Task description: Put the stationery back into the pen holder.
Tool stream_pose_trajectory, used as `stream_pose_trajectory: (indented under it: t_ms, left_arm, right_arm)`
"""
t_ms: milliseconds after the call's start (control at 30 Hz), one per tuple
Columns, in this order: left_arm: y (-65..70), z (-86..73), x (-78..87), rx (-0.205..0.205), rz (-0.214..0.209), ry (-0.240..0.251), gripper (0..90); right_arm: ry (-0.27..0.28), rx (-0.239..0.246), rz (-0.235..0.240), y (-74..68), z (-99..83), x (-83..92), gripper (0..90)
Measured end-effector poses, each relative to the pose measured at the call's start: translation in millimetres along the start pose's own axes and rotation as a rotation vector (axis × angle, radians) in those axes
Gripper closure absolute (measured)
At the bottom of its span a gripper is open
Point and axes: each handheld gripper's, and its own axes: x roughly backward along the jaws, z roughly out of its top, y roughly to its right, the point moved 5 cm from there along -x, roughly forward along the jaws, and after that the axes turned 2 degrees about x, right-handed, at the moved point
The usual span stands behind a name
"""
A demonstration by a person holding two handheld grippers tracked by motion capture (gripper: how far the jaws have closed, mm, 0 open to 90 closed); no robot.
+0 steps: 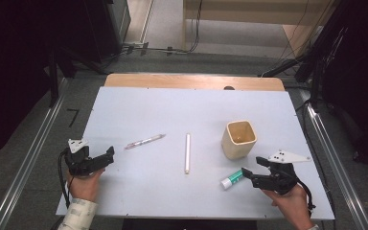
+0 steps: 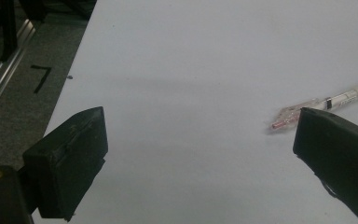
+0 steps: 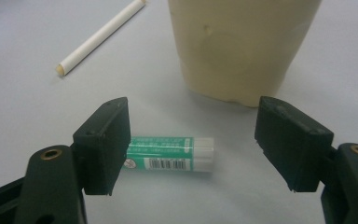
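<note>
- Pale blue-white table (image 1: pixel 139 191) carries everything; its bare near part leaves both hands room to work
- Cream plastic cup (image 1: pixel 239 138) stands upright just beyond the glue stick, mouth up and apparently empty; it is the nearest obstacle, so the right jaws should come in low without nudging its wall
- Right gripper (image 3: pixel 193 149) is wide open, its jaws straddling the glue stick, neither pad pressing on it; the left jaw hides one end, and the stick lies along the gap, so closing now would pinch it end to end
- Left gripper (image 2: pixel 198 154) hovers wide open and empty at the near left of the table
- White stick-like rod (image 1: pixel 187 153) lies mid-table, well apart from the reach
- Clear pen (image 2: pixel 328 105) with a pinkish tip lies just ahead of the left jaws, untouched
- Green-and-white glue stick (image 3: pixel 170 152) lies flat near the right edge; I judge turning the wrist to grip across its barrel, then closing gently, is the safest way to grip it
</note>
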Motion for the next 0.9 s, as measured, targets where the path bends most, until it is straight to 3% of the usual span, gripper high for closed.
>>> stream_pose_trajectory:
  t_ms: [400,900]
  left_arm:
    - [-0.3,0.0,-0.2,0.002,-0.002,0.002,3.6]
    - [-0.1,0.1,-0.2,0.003,-0.002,0.003,3.7]
  right_arm:
    - [-0.041,0.059,0.05,-4.9,-3.8,-6.7,24.2]
    - [-0.086,0.068,0.06,-4.9,-8.2,-13.8,22.0]
